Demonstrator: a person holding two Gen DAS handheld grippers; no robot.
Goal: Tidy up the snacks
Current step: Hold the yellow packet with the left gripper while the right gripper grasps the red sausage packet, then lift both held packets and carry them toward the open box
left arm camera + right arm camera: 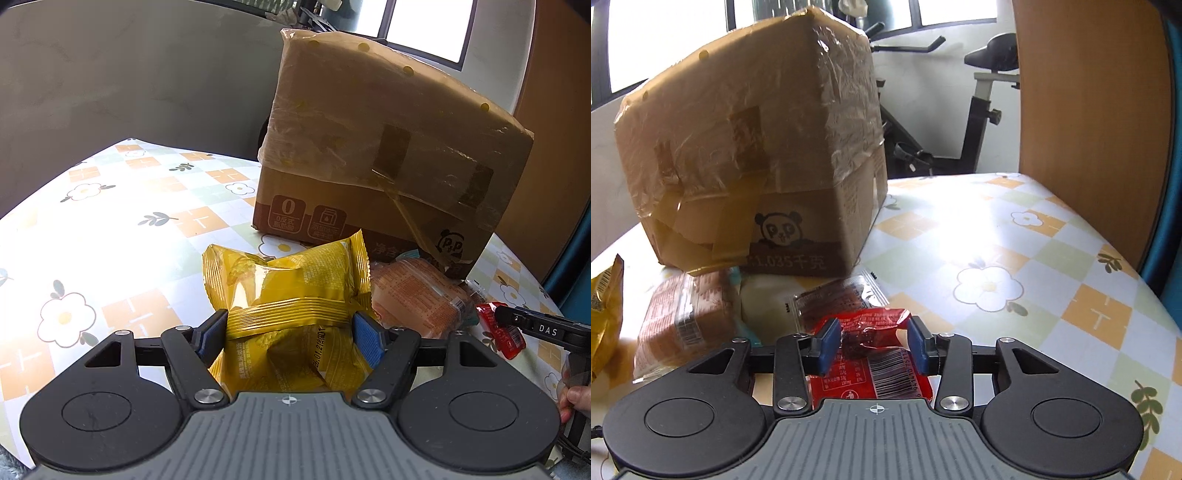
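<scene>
My left gripper point(289, 334) is shut on a yellow snack packet point(288, 280), its blue pads squeezing the packet's ribbed seam just above the flowered tablecloth point(129, 229). In the right wrist view, my right gripper point(873, 345) stands open over a red snack packet point(871, 380) that lies on the cloth between and under the fingers; the pads do not press on it. An orange-brown wrapped snack point(417, 299) point(687, 317) lies between the two grippers. The red packet point(498, 332) and one right finger also show at the left wrist view's right edge.
A tall taped cardboard box point(388, 147) point(750, 147) stands close behind the snacks. A dark clear packet point(834, 299) and a white packet point(764, 306) lie at its foot. A wooden chair back point(1089, 110) and an exercise bike point(979, 92) are beyond the table. A person's hand point(572, 402) shows at the right.
</scene>
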